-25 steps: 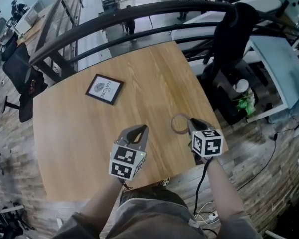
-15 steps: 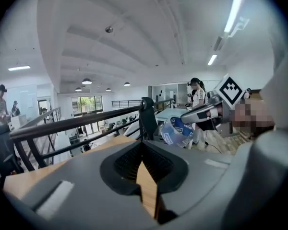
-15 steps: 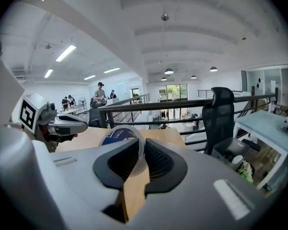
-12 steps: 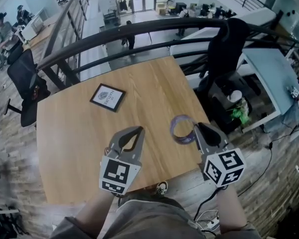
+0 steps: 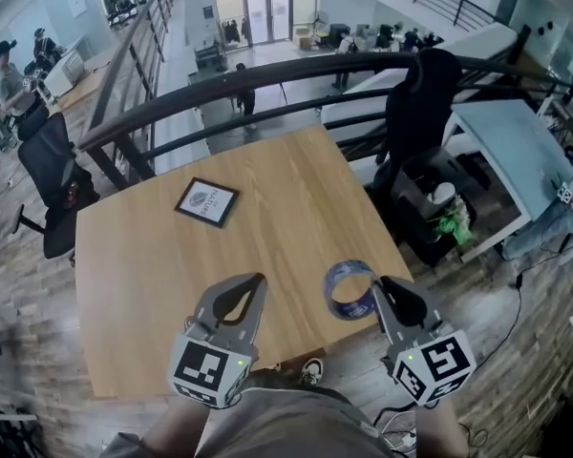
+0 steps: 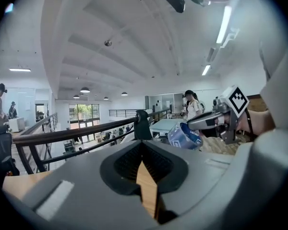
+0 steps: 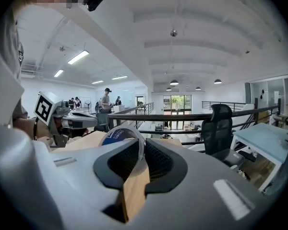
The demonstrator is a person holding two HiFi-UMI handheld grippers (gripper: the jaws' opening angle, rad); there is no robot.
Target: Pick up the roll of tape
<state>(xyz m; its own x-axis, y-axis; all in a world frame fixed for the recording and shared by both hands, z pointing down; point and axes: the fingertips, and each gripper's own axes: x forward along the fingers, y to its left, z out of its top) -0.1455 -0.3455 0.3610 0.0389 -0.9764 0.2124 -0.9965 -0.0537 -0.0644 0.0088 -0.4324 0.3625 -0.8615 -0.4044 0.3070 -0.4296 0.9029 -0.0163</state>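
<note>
The roll of tape (image 5: 350, 290) is off the table (image 5: 267, 189), held in the air over the table's near edge by the right claw (image 5: 379, 285). The right gripper view shows how. The claw (image 7: 141, 143) is clamped on the thin wall of the ring, one jaw inside the hole and the other outside. The rest of the roll (image 7: 118, 134) juts out from the tips toward the person's left. The ring stands on edge, and its hole seems to face up toward the head camera and a little leftward, though the exact tilt is hard to tell. The roll therefore lies on the side of the left claw (image 5: 256, 281), near it but not touching. In its own view that claw (image 6: 142, 144) has its tips together with nothing between them, and the blue roll (image 6: 184, 135) shows off to its right. The pick-up looks as good as done, and any further carrying depends on that narrow pinch on the wall. The roll's blue inner face has white lettering, too small and curved to read. A framed picture (image 5: 207, 202) lies farther back on the table, and its print is also illegible.
</note>
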